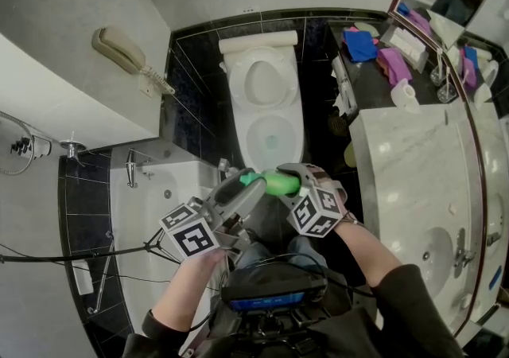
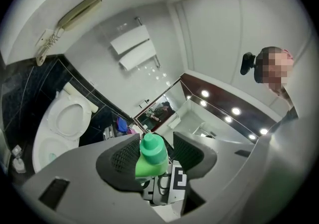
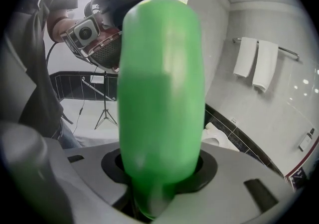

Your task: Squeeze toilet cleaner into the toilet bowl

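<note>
A green toilet cleaner bottle (image 1: 276, 183) lies level between my two grippers, in front of the white toilet (image 1: 266, 102), whose bowl (image 1: 272, 142) stands uncovered. My right gripper (image 1: 293, 183) is shut on the bottle's body (image 3: 159, 93), which fills the right gripper view. My left gripper (image 1: 245, 186) reaches in from the left, its jaws around the darker green cap (image 2: 152, 147). The cap rests against one ribbed pad (image 2: 119, 161); a gap shows on its other side, so the left gripper (image 2: 157, 154) is open. In the left gripper view the toilet (image 2: 60, 123) lies at far left.
A bathtub (image 1: 151, 205) lies at the left with a tripod (image 1: 103, 253) in it. A wall phone (image 1: 119, 50) hangs above. A marble vanity (image 1: 421, 181) with a basin runs down the right; blue and purple cloths (image 1: 374, 50) and a paper roll (image 1: 406, 94) sit behind it.
</note>
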Available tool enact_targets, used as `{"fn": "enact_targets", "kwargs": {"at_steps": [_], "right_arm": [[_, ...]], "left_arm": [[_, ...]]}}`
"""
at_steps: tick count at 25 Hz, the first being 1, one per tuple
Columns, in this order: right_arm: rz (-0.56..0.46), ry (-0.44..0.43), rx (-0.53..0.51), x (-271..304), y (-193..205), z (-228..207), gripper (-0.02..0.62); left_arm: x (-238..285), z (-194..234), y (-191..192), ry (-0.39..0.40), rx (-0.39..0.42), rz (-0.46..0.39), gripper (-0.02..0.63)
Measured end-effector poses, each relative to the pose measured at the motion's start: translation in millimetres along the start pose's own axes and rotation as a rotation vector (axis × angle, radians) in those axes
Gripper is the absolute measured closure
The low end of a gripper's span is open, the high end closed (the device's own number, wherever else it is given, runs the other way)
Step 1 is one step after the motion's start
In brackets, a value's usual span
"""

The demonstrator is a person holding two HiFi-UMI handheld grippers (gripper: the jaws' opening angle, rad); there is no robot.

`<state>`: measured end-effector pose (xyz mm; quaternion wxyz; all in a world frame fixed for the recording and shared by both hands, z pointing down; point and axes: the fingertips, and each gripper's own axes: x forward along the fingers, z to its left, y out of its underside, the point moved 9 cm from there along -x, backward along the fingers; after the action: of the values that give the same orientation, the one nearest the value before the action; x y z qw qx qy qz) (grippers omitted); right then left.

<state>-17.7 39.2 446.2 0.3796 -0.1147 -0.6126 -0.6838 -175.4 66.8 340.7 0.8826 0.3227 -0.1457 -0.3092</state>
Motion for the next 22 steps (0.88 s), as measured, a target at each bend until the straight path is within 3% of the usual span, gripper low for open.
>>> {"fn": "enact_targets", "kwargs": {"at_steps": [2,7,11,15,18,22], "right_arm": [[-0.009,-0.014,0.009,-0.7,0.0,-0.1,0.407],[-0.027,-0.091,0.029,-0.5,0.5,2.7,0.407],[-0.06,-0.236,0.057,-1.0,1.0,9.6,0.407],[-0.084,-0.418,0.09,-5.4,-5.3,18.7,0.407],[-0.102,-0.543,0.113,-8.6,-10.6,27.4,0.407],[-0.135,-0.647,0.139,-11.0,-13.9,40.2,0.407]], "left_arm": [[0.3,1.2,0.2,-0.005,0.011,-0.004,0.468],[0.1,1.4,0.2,0.016,0.03,0.011,0.472],[-1.3,-0.3,-0.3,0.067,0.115,0.059,0.474],[-5.5,-1.3,-3.3,0.167,0.263,0.13,0.476],[-9.8,-3.3,-5.3,0.262,0.436,0.189,0.476],[-13.7,-9.5,-6.8,0.404,0.634,0.236,0.476]]}}
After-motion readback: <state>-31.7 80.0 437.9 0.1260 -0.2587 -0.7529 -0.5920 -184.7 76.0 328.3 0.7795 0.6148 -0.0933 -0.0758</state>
